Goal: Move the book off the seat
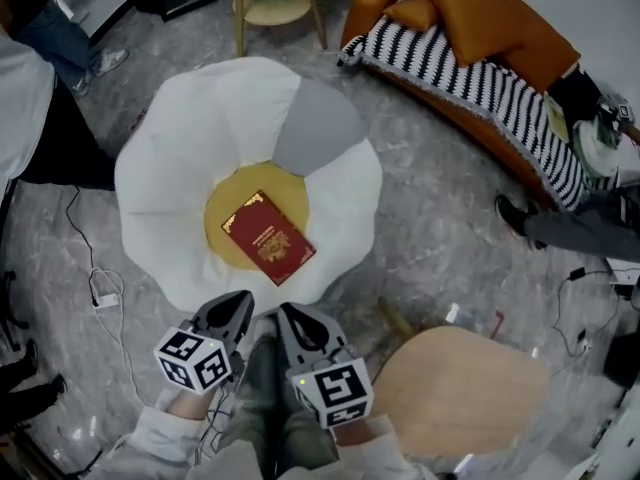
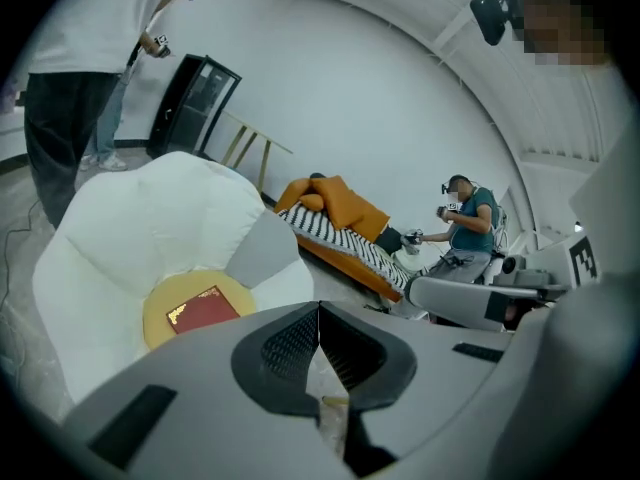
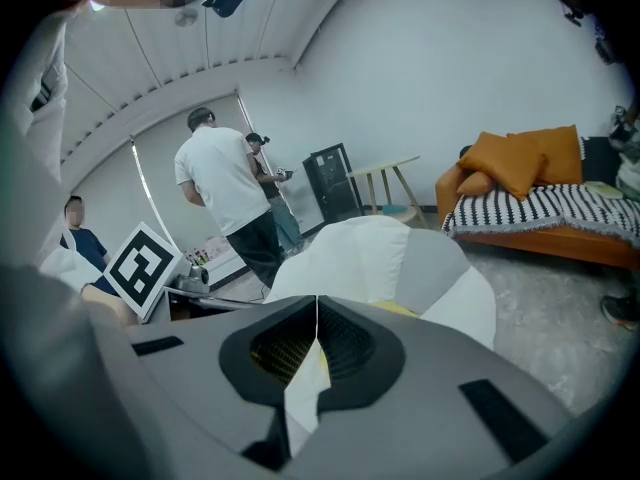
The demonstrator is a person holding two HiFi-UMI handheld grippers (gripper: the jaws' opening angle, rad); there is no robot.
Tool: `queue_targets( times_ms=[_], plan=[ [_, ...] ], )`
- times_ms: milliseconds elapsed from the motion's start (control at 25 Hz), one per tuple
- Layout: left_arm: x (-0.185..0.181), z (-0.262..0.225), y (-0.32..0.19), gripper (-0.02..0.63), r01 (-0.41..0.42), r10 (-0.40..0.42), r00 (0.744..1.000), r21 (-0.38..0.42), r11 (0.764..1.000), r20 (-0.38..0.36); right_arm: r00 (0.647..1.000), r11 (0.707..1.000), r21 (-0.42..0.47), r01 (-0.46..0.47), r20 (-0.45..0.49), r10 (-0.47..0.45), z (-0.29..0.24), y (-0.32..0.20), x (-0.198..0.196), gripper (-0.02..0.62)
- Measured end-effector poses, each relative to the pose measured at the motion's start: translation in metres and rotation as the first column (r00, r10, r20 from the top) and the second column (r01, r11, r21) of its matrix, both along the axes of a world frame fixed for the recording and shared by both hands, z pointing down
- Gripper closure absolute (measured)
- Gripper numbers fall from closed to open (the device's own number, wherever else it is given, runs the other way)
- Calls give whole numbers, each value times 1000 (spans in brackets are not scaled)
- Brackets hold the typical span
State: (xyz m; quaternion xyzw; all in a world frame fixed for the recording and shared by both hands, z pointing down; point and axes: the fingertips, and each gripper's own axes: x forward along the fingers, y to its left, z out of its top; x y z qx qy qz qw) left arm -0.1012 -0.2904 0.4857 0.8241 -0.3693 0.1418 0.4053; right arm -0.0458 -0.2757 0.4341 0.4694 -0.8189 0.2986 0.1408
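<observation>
Just ahead of the closed fingertips of both tools, the red book [image 1: 268, 238] lies flat on the yellow centre [image 1: 225, 208] of the flower-shaped seat [image 1: 180, 138]. It is cover up and turned at a slant, resting in the dip at the seat's middle, so it sits low and will likely need a jaw slid under one edge or corner. The left gripper [image 2: 319, 316] has its jaws pressed together with nothing between them, and the right gripper [image 3: 317, 306] is likewise closed and empty. The two hover side by side by the seat's near rim, apart from the book. I judge this a ready stance before the reach: neither tool can take the book until its jaws part, and the corner nearest the fingertips looks the easiest to catch
</observation>
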Motion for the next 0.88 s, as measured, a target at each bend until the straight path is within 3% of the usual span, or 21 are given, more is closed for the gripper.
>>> queue_targets(
  times_ms=[280,640,880],
  plan=[
    [12,53,-4,598,44,-45,999,-38,998,-31,999,998,-57,-22,27,23,67,-14,-11,583],
    [-5,143,-21,598,162,-166,986,-90,983,-35,999,995,-87,-45,8,46,156,-34,-7,583],
    [-7,201,-17,598,188,-193,981,-137,973,-27,999,990,-132,-46,-17,44,222,-37,-13,583]
  ],
)
